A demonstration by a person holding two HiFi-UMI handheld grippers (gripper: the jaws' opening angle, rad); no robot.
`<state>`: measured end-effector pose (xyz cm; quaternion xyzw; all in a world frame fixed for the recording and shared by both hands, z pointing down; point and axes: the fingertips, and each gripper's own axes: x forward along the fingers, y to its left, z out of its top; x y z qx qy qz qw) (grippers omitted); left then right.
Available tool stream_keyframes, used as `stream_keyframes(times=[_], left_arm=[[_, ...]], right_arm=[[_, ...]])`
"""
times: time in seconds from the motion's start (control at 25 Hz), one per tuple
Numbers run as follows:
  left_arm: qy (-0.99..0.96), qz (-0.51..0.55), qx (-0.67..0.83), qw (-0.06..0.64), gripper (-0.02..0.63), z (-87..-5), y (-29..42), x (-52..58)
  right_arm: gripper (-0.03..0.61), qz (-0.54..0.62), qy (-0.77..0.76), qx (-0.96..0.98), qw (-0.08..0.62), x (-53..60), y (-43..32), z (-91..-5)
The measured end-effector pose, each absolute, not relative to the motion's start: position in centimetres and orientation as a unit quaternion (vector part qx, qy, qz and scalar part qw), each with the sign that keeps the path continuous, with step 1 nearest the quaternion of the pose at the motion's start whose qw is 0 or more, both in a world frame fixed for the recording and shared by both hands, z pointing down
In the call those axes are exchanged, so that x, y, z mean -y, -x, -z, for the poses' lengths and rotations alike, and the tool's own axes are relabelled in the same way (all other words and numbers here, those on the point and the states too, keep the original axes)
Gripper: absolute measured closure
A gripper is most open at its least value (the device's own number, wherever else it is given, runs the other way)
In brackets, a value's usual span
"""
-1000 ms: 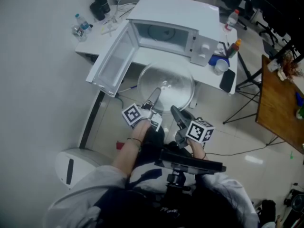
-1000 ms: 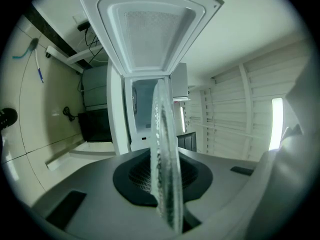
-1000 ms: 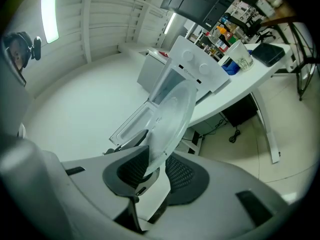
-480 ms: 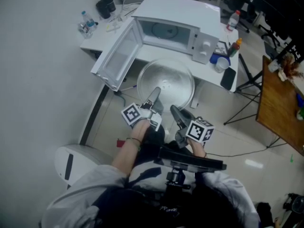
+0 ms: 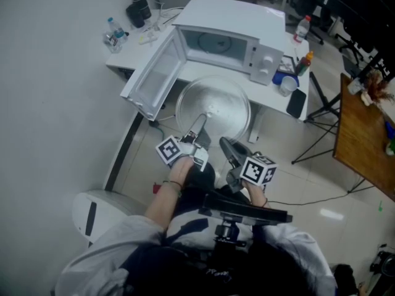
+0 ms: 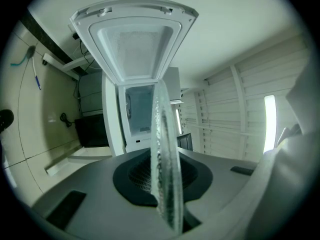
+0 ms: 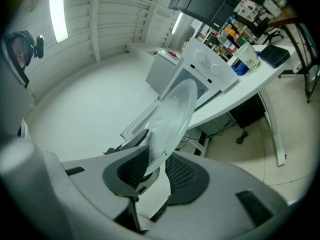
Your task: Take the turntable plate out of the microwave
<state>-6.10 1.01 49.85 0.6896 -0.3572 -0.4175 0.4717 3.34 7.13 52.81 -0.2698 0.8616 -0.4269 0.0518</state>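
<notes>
The round glass turntable plate [image 5: 213,103] hangs in the air in front of the open white microwave [image 5: 216,42], outside its cavity. My left gripper [image 5: 202,121] is shut on the plate's near part; in the left gripper view the plate [image 6: 165,149] stands edge-on between the pads. My right gripper [image 5: 227,143] is shut on the near rim to the right, and the plate [image 7: 172,114] rises from between its dark pads [image 7: 182,176]. The microwave's door [image 5: 154,79] swings wide to the left.
The microwave stands on a white table [image 5: 271,100] with a cup [image 5: 287,85], a dark phone [image 5: 296,102] and bottles [image 5: 113,31]. A wooden desk [image 5: 364,134] is at the right. A white rounded bin [image 5: 92,214] sits on the floor at the lower left.
The plate and both grippers have drifted slightly and lifted a little in front of the microwave. Both grips look unchanged.
</notes>
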Motion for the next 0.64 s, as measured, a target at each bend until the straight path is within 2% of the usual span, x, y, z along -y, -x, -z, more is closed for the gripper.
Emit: stream_keyframes(times=[0.64], left_arm=[[-0.69, 0.419, 0.362, 0.467, 0.571, -49.57, 7.14, -1.64]], right_arm=[[0.473, 0.422, 0.268, -0.865, 0.046, -7.67, -2.48, -52.34]])
